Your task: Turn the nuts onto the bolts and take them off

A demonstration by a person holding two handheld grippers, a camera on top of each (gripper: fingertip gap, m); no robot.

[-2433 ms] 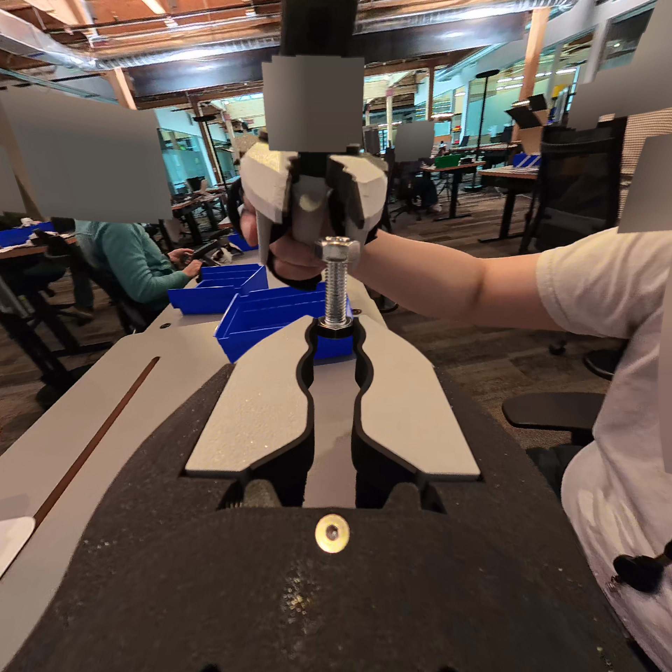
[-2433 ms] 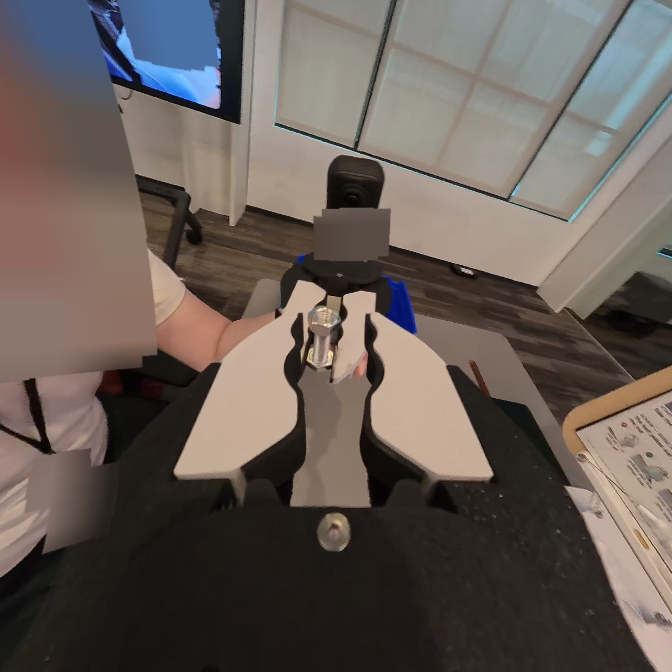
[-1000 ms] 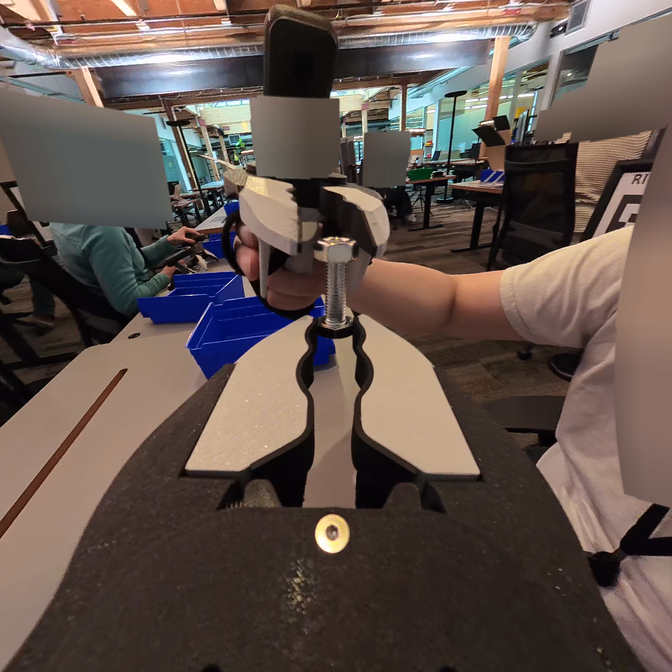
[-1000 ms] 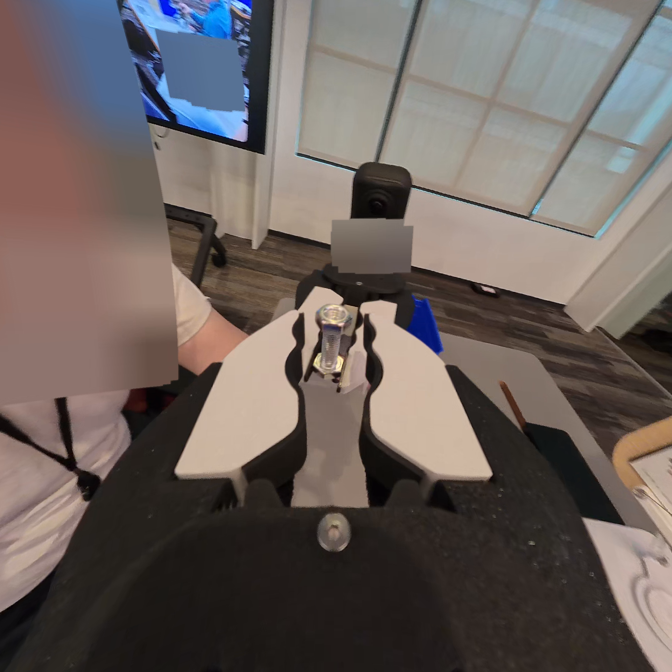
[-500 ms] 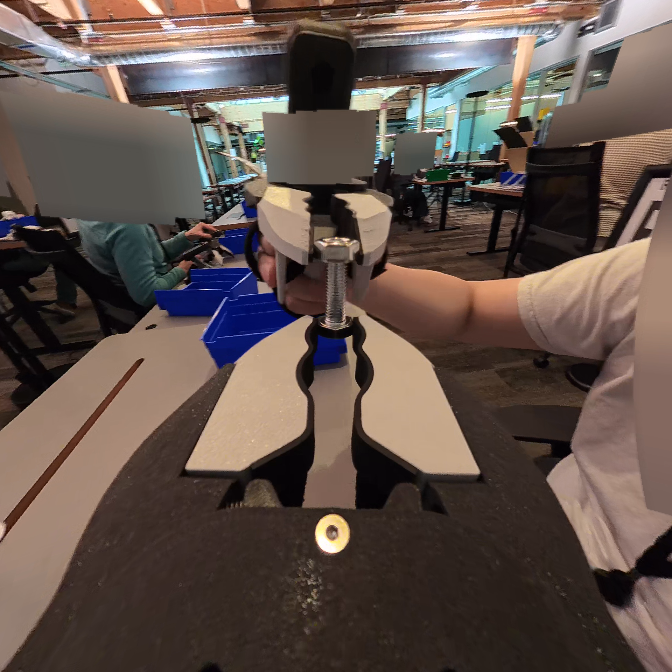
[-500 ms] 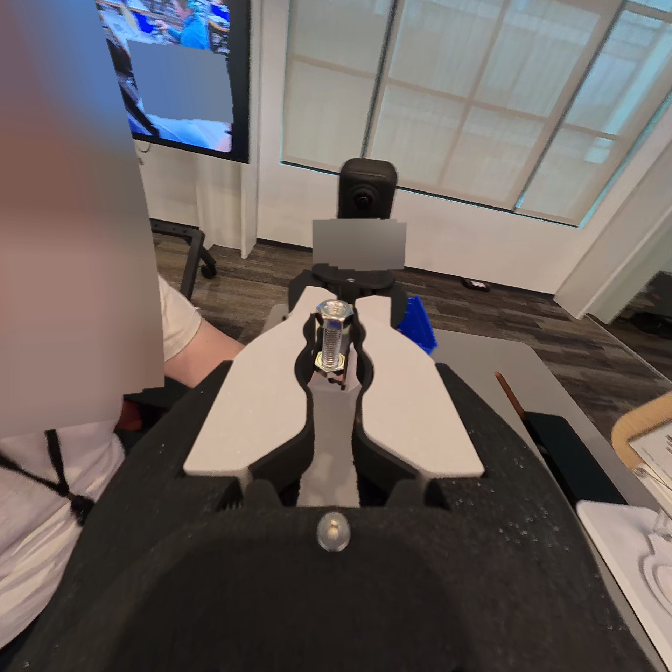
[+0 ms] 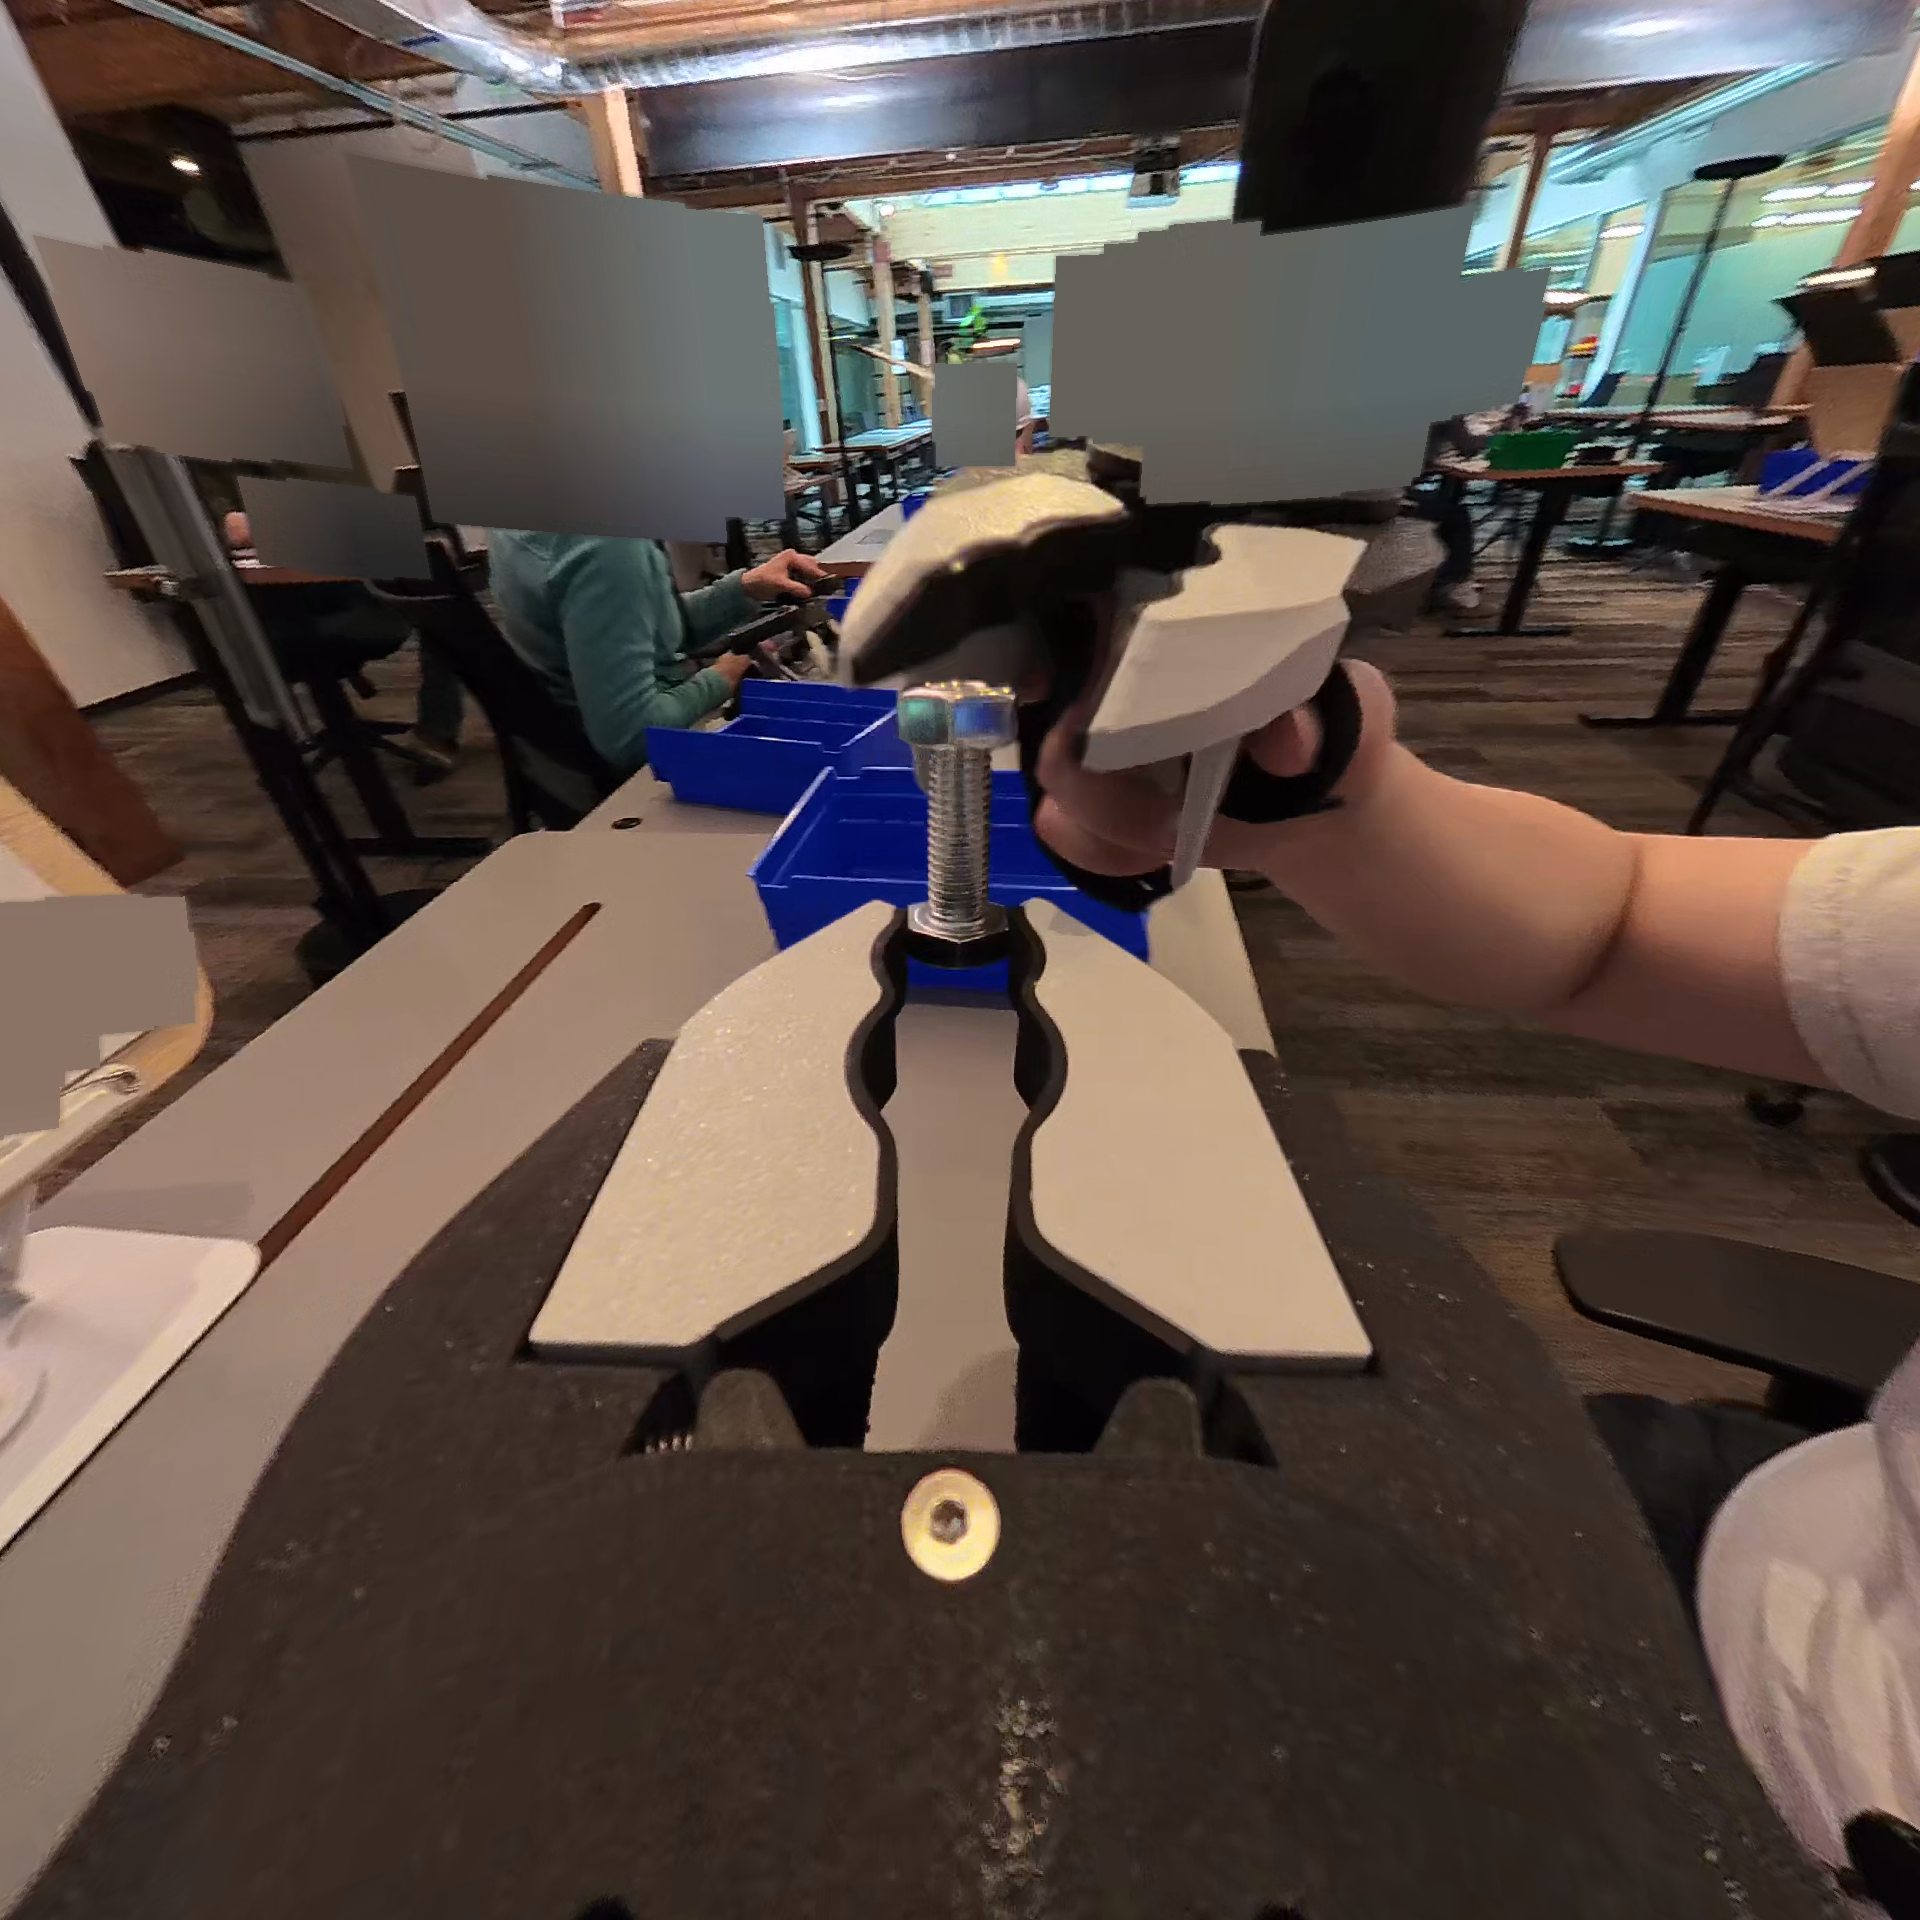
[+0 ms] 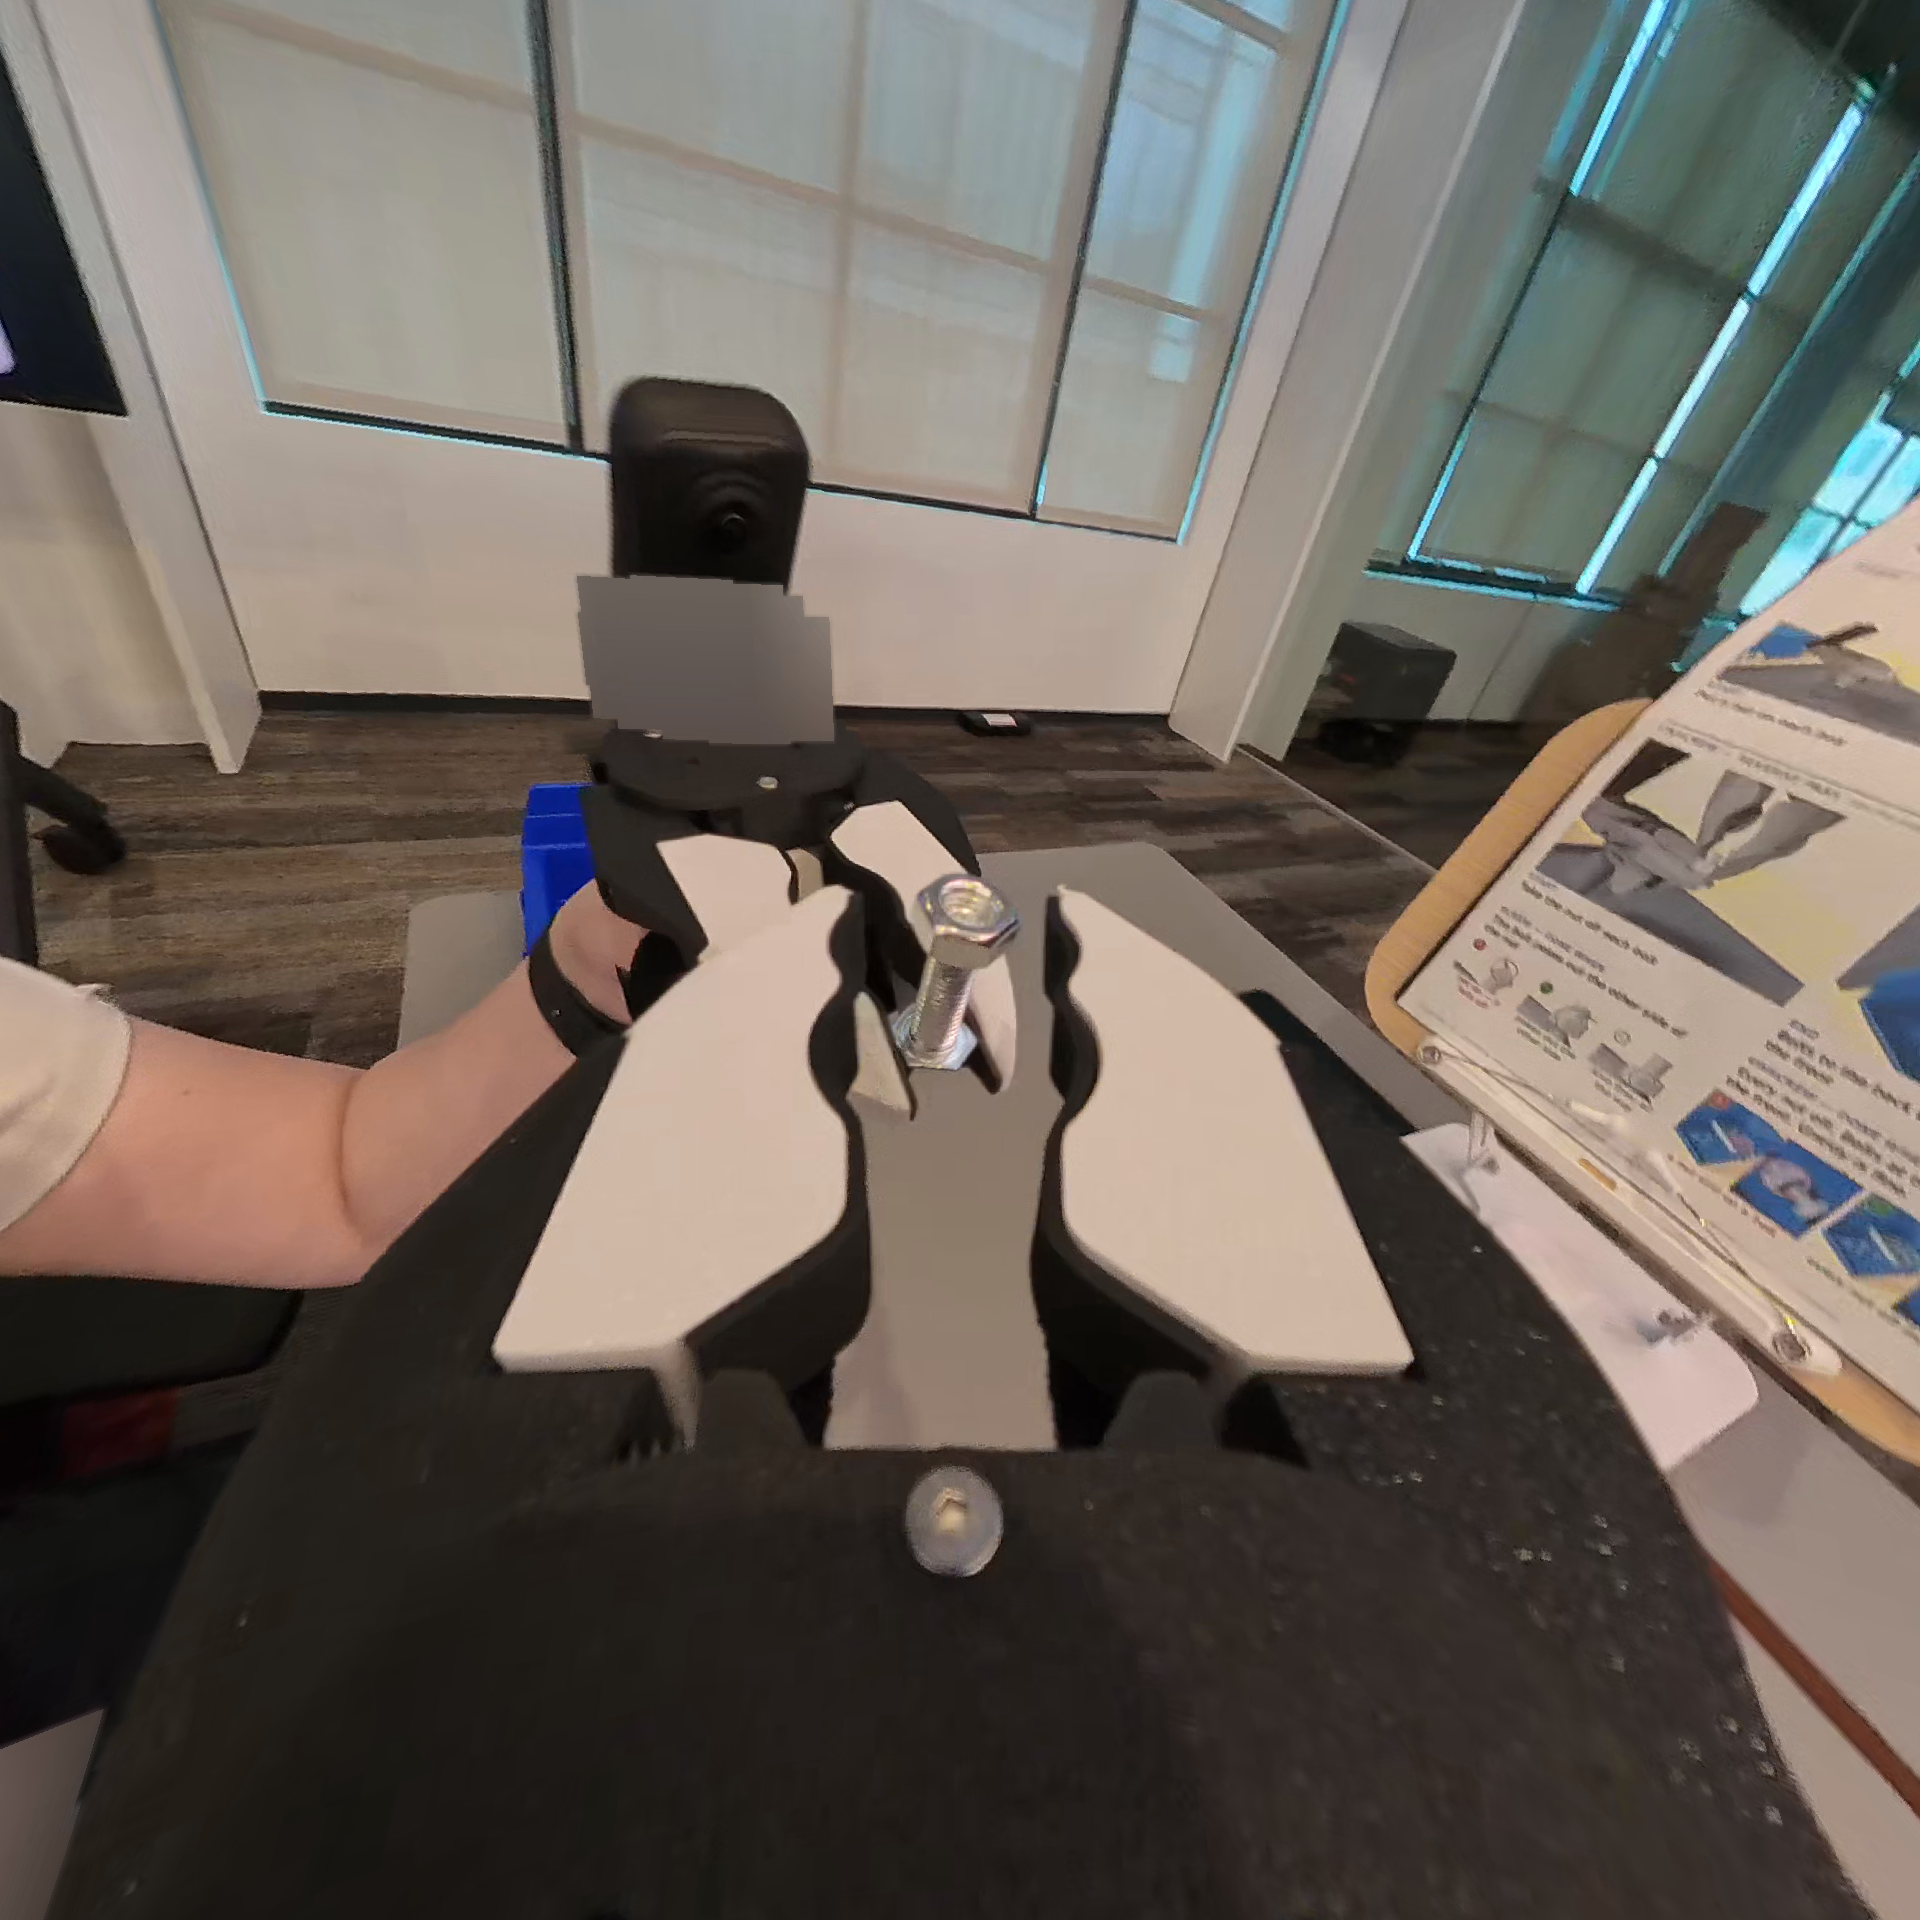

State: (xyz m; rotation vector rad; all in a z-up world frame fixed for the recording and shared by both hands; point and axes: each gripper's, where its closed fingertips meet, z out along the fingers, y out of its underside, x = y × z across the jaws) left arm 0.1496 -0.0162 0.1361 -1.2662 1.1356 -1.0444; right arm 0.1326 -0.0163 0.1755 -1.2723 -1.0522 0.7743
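bolt [image 7: 957, 810] upright, head up, in left tool [image 7: 956, 951].

The grey table [image 7: 665, 966] has a thin brown strip [image 7: 436, 1070] running along its top. Blue bins [image 7: 862, 862] sit at its far end, one behind another. On the near side a white sheet [image 7: 114, 1330] lies flat, and a wood-edged board [image 8: 1662, 1039] with printed pictures leans tilted beside it.

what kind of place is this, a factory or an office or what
Likely an open-plan lab or workshop office: rows of desks, blue parts bins on the table, exposed ceiling ducts.
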